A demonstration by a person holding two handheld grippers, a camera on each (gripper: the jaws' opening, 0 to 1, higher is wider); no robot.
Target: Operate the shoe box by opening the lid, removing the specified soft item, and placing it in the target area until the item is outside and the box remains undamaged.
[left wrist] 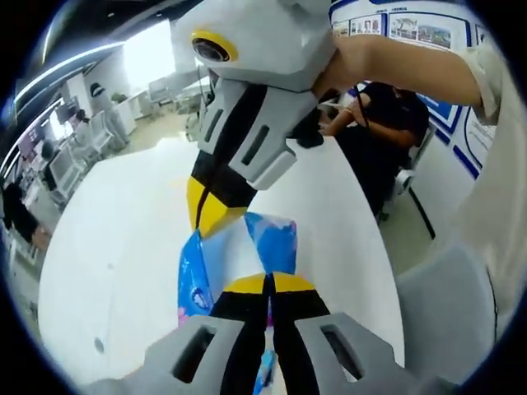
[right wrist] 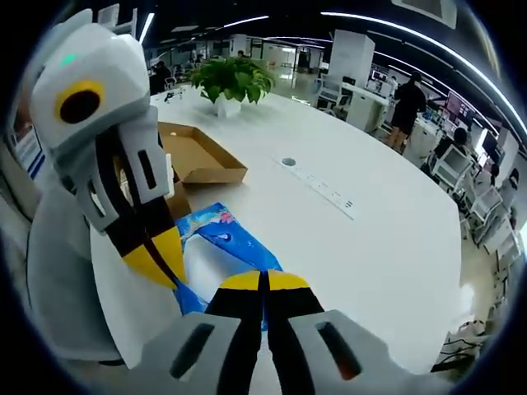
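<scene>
A soft blue plastic packet (left wrist: 276, 239) with printed pictures hangs just above the white table, stretched between both grippers. My left gripper (left wrist: 268, 281) is shut on its near edge. The right gripper (left wrist: 212, 216) comes down from above and pinches the packet's far edge. In the right gripper view the packet (right wrist: 235, 239) lies ahead of my right gripper (right wrist: 265, 278), which is shut on it. The left gripper (right wrist: 160, 262) grips it from the left. The brown cardboard shoe box (right wrist: 202, 156) sits open on the table behind, partly hidden by the left gripper.
The white table (right wrist: 370, 239) stretches wide to the right, with a socket strip (right wrist: 317, 185) set in it. A potted plant (right wrist: 233, 78) stands at the far end. A person (left wrist: 387, 115) sits beside the table, and office desks and people are farther back.
</scene>
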